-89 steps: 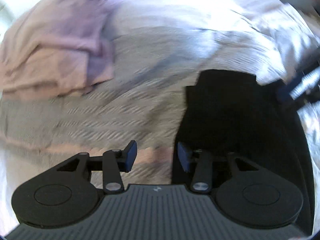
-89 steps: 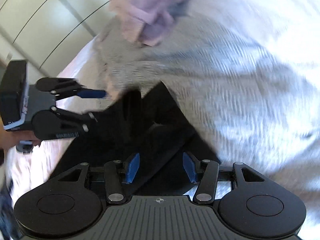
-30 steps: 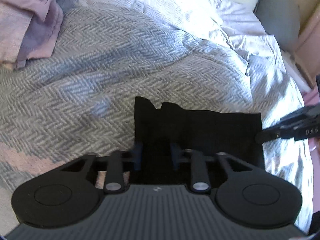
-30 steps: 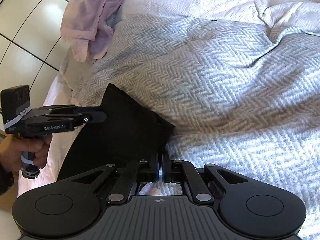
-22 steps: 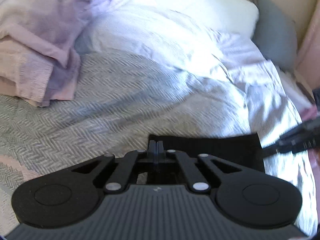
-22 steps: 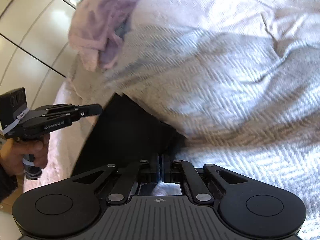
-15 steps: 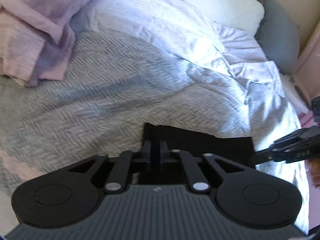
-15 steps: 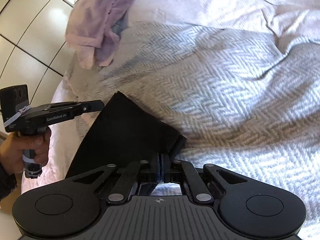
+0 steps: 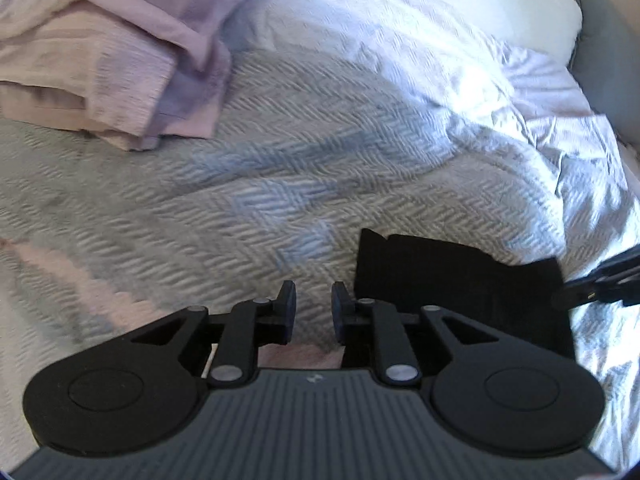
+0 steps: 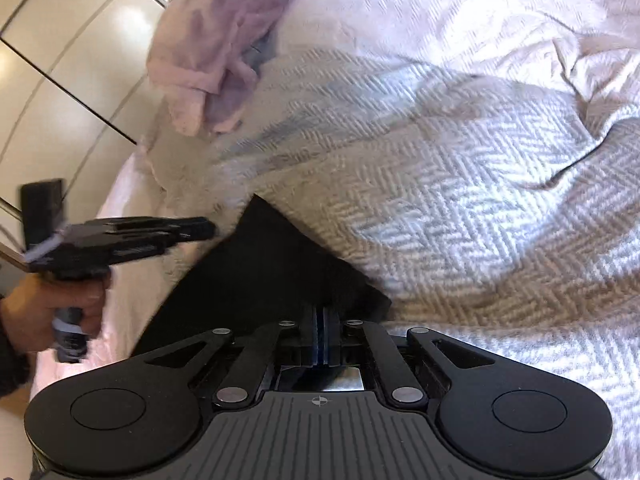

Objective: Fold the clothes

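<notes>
Your right gripper (image 10: 325, 330) pinches a corner of the black garment (image 10: 272, 276) lying on the blanket (image 10: 460, 200), while your left gripper (image 9: 312, 312) is spread and empty, so regrip before the next fold.

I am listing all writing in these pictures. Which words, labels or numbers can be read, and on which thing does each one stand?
No text can be read.
Black left gripper, right wrist view: its side is motion-blurred; no lettering can be made out.
Black right gripper, left wrist view: small pale marks, too small to read.
Black folded garment, pink clothes pile: no label visible.
</notes>
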The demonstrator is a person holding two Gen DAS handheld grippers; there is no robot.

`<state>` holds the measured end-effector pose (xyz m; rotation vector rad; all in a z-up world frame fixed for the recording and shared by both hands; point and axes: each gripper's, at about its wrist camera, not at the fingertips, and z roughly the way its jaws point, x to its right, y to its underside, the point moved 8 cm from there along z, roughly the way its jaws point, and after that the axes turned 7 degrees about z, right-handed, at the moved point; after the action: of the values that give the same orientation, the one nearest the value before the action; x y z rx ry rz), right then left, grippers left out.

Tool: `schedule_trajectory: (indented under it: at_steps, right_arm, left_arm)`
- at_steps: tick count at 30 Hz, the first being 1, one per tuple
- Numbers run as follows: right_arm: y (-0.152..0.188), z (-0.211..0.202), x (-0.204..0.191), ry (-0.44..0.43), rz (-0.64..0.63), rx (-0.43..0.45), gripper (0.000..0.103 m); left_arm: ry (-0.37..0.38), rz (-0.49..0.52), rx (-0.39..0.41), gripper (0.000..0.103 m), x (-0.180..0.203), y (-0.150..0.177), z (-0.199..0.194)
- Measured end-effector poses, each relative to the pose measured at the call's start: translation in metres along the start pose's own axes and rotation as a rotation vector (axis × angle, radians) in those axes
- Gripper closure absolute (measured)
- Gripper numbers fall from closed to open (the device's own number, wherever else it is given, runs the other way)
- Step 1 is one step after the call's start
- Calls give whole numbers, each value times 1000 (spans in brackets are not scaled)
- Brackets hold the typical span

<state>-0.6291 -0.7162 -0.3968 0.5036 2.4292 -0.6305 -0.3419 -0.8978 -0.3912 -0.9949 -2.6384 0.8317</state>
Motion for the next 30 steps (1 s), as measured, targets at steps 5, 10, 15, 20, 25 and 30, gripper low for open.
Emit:
schedule_trajectory:
  at_steps: [5, 10, 15, 20, 25, 30]
  right_arm:
    - [12, -19, 6, 35, 43, 31, 91]
    - [24, -40, -5, 14, 74, 25, 48]
    - [55, -37, -43, -78, 3, -98, 48]
    - [112, -32, -92, -167, -93, -243, 48]
    - [200, -30, -147, -263, -187, -414, 48]
    - [304, -30, -204, -342, -297, -582, 48]
  left_arm:
    - [-51, -89, 47, 86, -5, 22, -63]
    - [-163, -248, -4, 79, 1, 103, -141]
    - [-294, -381, -155, 74, 23, 215, -227]
    - [-420, -443, -282, 64, 64, 322, -321]
    - [-461, -413, -356, 63, 113, 409, -382]
    - [-406, -245, -366, 62, 153, 463, -387]
